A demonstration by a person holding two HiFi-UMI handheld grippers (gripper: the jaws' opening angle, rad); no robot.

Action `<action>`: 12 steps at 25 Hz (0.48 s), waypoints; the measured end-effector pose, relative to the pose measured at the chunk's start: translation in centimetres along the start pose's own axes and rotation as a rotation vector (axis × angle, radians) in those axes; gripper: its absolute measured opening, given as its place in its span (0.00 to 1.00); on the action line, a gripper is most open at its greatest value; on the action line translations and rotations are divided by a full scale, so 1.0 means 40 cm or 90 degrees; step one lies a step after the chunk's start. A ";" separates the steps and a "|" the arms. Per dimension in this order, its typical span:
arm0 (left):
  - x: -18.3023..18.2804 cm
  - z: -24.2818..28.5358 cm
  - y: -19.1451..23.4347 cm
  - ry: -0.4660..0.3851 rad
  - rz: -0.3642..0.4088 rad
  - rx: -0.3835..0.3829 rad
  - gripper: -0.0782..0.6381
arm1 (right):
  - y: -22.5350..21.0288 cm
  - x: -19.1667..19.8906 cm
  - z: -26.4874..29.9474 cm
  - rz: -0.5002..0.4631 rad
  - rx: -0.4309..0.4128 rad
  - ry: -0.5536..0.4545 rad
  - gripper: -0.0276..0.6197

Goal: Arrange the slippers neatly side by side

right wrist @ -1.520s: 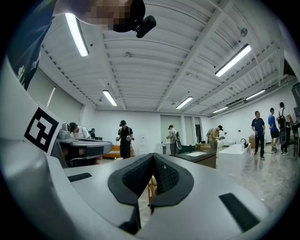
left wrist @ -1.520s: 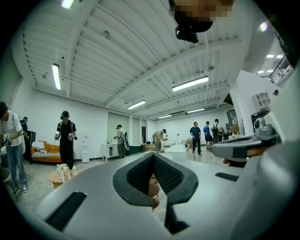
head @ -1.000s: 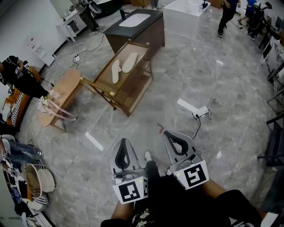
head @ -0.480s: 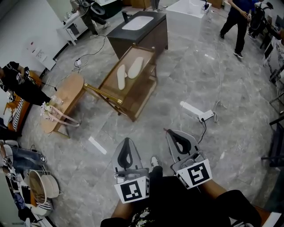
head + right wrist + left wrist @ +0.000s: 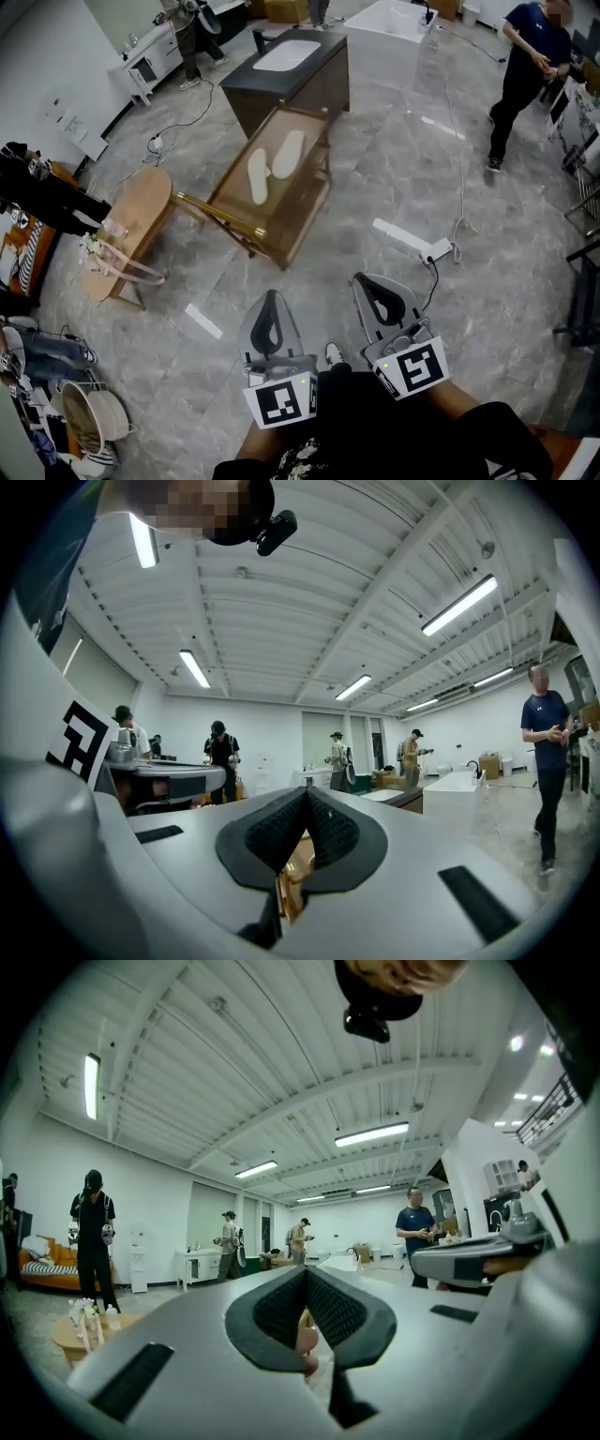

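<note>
Two pale slippers, one (image 5: 258, 175) beside the other (image 5: 289, 153), lie on the glass top of a wooden-framed cart (image 5: 281, 239) ahead of me on the floor. Each slipper is angled differently. My left gripper (image 5: 269, 294) and right gripper (image 5: 360, 278) are held side by side, pointing level toward the cart and well short of it. Both are shut with nothing between the pads. In the left gripper view the closed jaws (image 5: 306, 1273) fill the lower frame. The right gripper view shows its closed jaws (image 5: 307, 794), and a bit of wooden frame (image 5: 292, 864) shows through the gap.
A round wooden side table (image 5: 131, 211) stands left of the cart, and a dark vanity with a white basin (image 5: 286, 56) behind it. A white power strip with cable (image 5: 410, 239) lies on the floor to the right. A person (image 5: 525, 66) walks at the far right. A basket (image 5: 89, 412) sits lower left.
Both grippers and my view have moved forward toward the cart, which now looks nearer. The person at the right has walked closer. Both grippers remain shut.
</note>
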State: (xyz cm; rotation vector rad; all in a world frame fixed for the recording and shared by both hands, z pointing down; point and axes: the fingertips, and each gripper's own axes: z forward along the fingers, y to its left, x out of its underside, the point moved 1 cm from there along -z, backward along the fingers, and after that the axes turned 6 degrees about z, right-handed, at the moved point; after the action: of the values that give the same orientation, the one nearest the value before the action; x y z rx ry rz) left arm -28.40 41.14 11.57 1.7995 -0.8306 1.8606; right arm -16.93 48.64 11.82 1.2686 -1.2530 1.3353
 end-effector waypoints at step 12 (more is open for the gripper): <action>0.023 0.074 0.089 -0.018 -0.028 0.035 0.10 | 0.035 0.010 0.080 -0.025 0.041 -0.005 0.03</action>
State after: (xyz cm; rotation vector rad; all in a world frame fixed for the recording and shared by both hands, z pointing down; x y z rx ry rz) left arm -28.65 36.46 11.98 1.8655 -0.7508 1.8514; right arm -18.00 45.30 11.97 1.3369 -1.1924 1.3531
